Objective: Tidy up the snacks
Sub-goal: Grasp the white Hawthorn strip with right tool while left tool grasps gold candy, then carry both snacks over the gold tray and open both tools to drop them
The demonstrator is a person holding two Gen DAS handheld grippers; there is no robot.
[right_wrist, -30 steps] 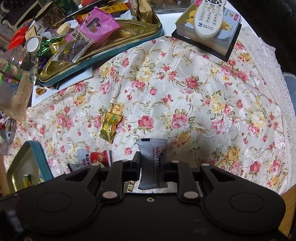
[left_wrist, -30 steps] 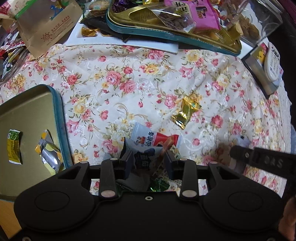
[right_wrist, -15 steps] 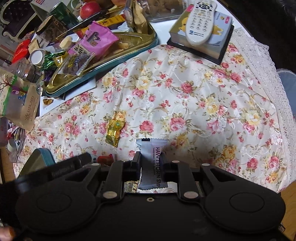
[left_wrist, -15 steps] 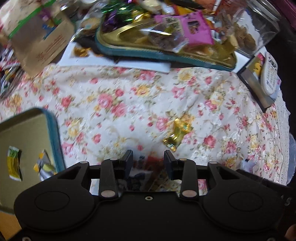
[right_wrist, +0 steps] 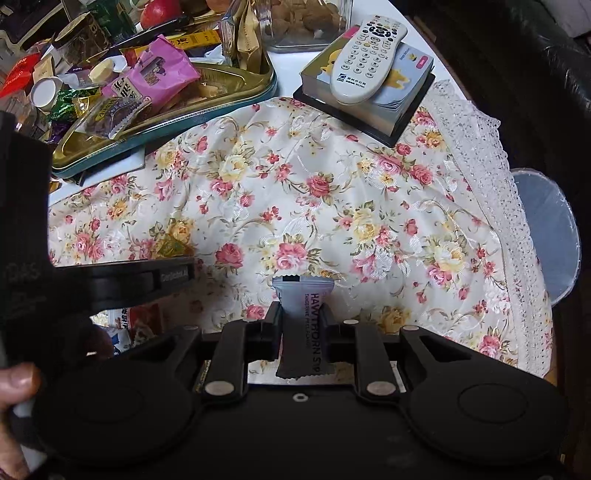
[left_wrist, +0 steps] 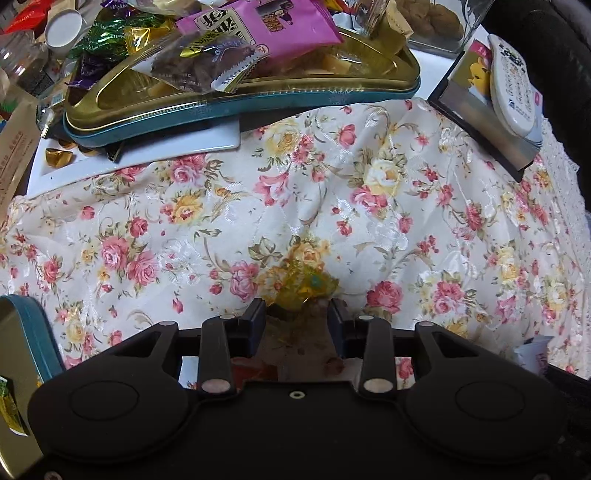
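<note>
Floral tablecloth (left_wrist: pixel 332 192). Left gripper (left_wrist: pixel 297 310), jaws apart and empty, hovers over a light, crinkly gold candy wrapper (left_wrist: pixel 303 284); pinch its middle. Right gripper (right_wrist: pixel 300 319) clamps a hawthorn strip packet (right_wrist: pixel 303 325).

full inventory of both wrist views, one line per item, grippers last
floral tablecloth: 1, cream with pink and yellow roses, covers the table
gold candy: 1, gold foil, on the cloth just ahead of the left gripper
hawthorn strip packet: 1, grey, between the right gripper's fingers
snack tin: 1, gold inside with teal rim, far left, heaped with snacks
pink snack bag: 1, pink, on top of that tin
second tin: 1, gold and teal, left edge, near
remote: 1, white, on the card box
card box: 1, pale with yellow cartoon, far right
red-and-white packet: 1, on the cloth under the left gripper
left gripper: open, over the gold candy
right gripper: shut on the packet
</note>
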